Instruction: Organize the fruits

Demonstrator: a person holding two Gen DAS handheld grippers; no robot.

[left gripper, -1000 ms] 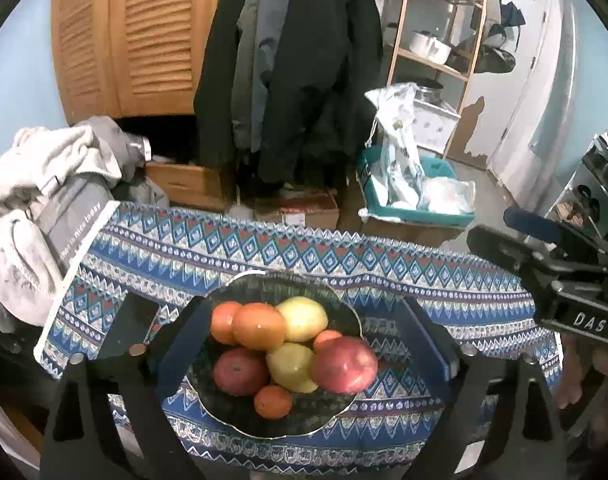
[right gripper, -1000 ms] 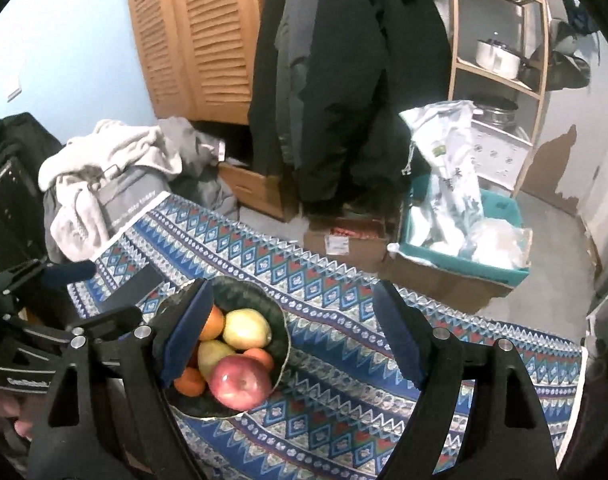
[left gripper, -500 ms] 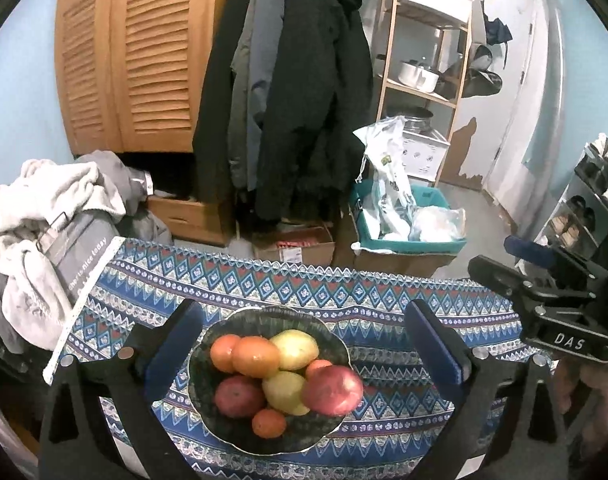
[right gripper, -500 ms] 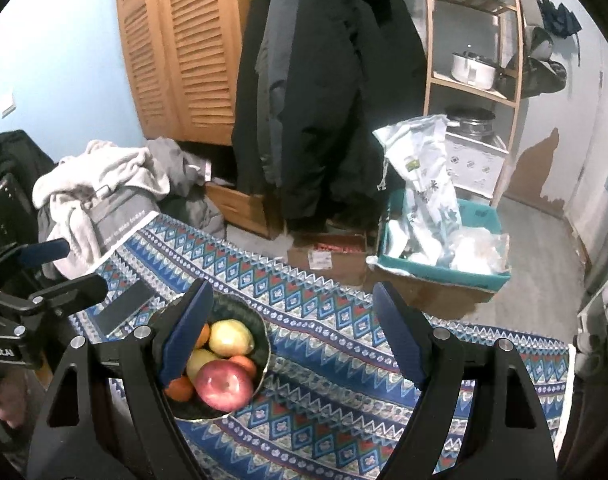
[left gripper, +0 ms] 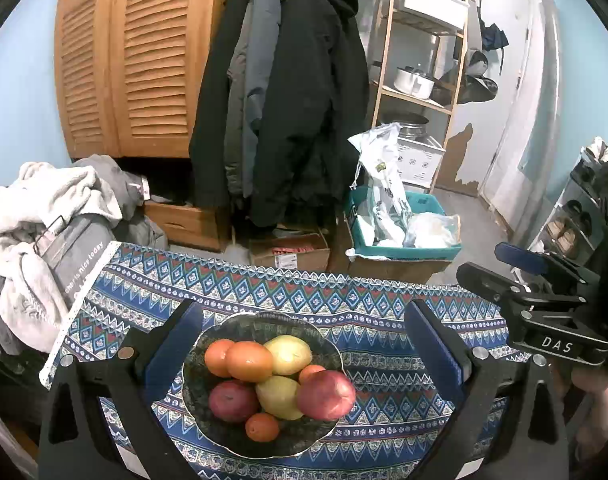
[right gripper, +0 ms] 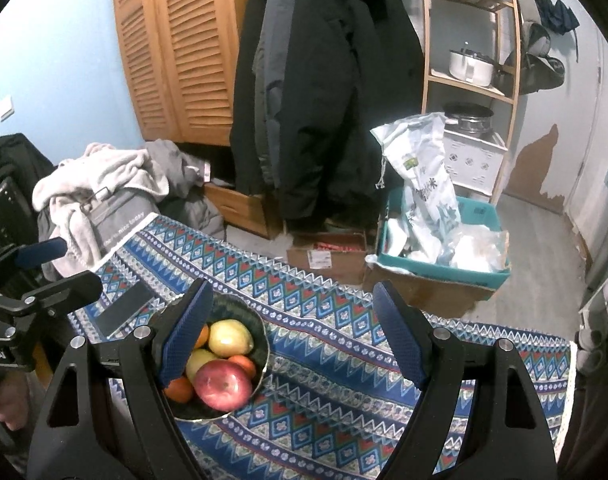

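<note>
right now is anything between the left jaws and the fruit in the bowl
Nothing visible. The left gripper is open and empty, its jaws framing the bowl from above, with the red apple and oranges exposed on top. The right gripper sits off to the side.

Bowl sits on the tablecloth, between the fingers of the left gripper. Fruit piled in the bowl. In the right wrist view the bowl lies at the left finger of the right gripper; tablecloth lies between the fingers. Boxes and coats stand beyond the fingertips.
</note>
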